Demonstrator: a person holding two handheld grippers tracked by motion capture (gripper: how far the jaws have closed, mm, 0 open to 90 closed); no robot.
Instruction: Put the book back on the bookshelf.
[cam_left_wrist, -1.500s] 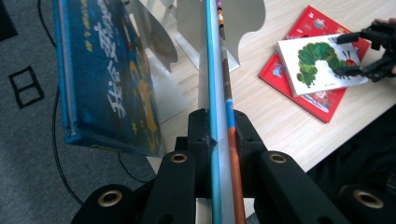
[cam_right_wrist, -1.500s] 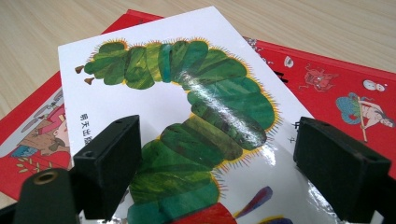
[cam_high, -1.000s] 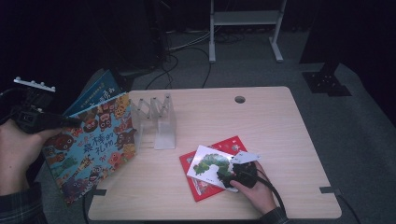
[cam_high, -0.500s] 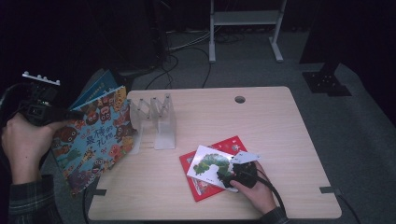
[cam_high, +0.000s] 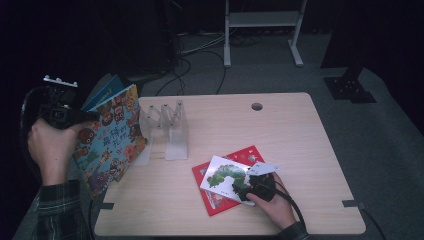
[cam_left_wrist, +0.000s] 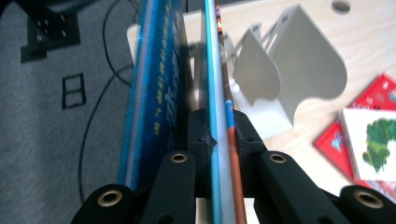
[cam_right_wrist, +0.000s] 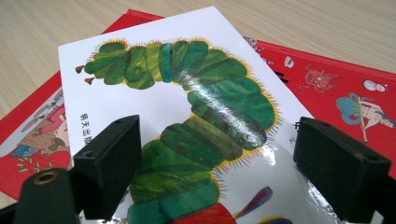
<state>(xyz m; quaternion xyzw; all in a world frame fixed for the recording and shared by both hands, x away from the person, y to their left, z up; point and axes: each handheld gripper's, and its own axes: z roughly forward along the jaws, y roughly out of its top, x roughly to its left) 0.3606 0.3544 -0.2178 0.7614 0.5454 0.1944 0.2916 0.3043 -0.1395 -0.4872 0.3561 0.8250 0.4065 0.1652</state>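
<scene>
My left gripper (cam_high: 89, 116) is shut on the edge of a thin colourful picture book (cam_high: 114, 136), held up on edge off the table's left side. In the left gripper view my left gripper (cam_left_wrist: 219, 125) pinches that picture book's spine (cam_left_wrist: 223, 70), with a blue book (cam_left_wrist: 156, 84) just beside it. My right gripper (cam_high: 243, 186) rests open over a white caterpillar book (cam_high: 224, 175) that lies on a red book (cam_high: 212, 202). Seen from my right gripper (cam_right_wrist: 219, 140), the jaws stand wide apart above the caterpillar book (cam_right_wrist: 187, 93) and the red book (cam_right_wrist: 345, 93).
A clear plastic book rack (cam_high: 167, 131) stands on the table (cam_high: 300, 140) just right of the held book; the rack (cam_left_wrist: 303, 70) is empty. The blue book (cam_high: 102, 91) leans behind the held one. Cables and a stand's legs (cam_high: 260, 30) lie on the floor beyond.
My left gripper has carried the colourful book right, closer to the rack, and stood it more upright. The right gripper has stayed over the caterpillar book.
</scene>
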